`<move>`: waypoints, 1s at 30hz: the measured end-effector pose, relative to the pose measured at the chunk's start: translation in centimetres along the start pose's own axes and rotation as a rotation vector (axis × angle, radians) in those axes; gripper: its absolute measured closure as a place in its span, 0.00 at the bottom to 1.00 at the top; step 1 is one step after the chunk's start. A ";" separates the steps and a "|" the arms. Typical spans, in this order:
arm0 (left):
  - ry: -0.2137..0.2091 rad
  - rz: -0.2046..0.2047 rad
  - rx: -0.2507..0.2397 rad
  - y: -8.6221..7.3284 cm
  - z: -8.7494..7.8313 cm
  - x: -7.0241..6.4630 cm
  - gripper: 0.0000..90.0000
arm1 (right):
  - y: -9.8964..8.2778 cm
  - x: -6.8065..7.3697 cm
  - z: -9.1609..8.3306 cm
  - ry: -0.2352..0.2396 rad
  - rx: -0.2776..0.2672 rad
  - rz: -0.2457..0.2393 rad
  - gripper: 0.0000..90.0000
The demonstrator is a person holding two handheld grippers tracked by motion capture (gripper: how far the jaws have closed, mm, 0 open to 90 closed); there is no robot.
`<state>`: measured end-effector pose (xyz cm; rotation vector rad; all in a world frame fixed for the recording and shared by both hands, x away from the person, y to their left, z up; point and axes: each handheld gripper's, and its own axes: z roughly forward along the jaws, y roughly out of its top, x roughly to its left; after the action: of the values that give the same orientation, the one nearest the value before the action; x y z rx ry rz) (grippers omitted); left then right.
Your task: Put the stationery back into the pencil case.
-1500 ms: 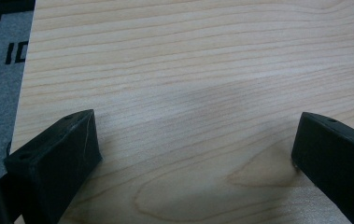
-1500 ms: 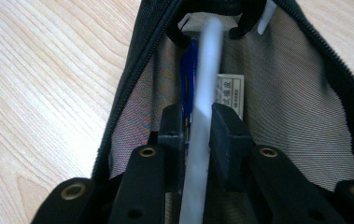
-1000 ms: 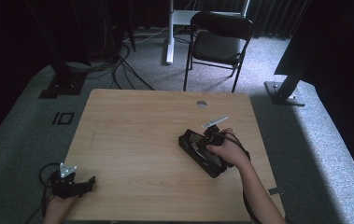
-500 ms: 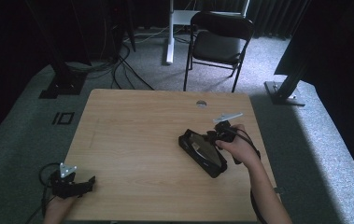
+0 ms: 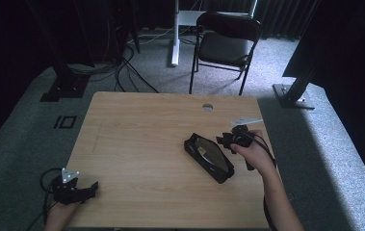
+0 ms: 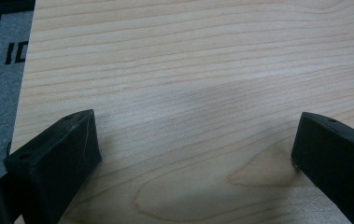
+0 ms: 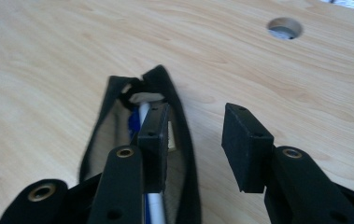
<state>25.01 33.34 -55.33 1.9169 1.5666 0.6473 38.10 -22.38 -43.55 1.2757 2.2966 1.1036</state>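
The right gripper (image 5: 229, 140), right of centre in the high view, has just been opening its jaws beside the open black pouch (image 5: 209, 157), nothing between them. The left gripper (image 5: 76, 188), at lower left, has its jaws spread wide over the bare table (image 5: 141, 125).

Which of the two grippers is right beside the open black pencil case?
The right gripper, at the black fabric pencil case by the table's right edge. The left gripper rests far away at the near-left corner.

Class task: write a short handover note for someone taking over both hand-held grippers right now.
Left hand-held gripper: open, empty, at the near left corner of the table.
Right hand-held gripper: jaws have just been opening, nothing between them, beside the pencil case.
Pencil case: lies open, right of centre, with a pen inside.
Done: pen is in the case.
Left: probably closing it.
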 end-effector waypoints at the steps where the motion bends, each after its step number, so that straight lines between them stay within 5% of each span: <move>1: 0.000 0.000 0.000 0.0 0.0 0.0 0.01 | -0.1 -0.1 0.0 -0.008 -0.005 0.006 0.67; 30: 0.000 0.000 0.000 0.0 0.0 0.0 0.01 | -5.0 -4.2 -0.6 -0.189 -0.092 0.174 0.57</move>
<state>25.01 33.34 -55.33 1.9167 1.5668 0.6472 37.17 -27.66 -47.25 1.4968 2.0068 1.0785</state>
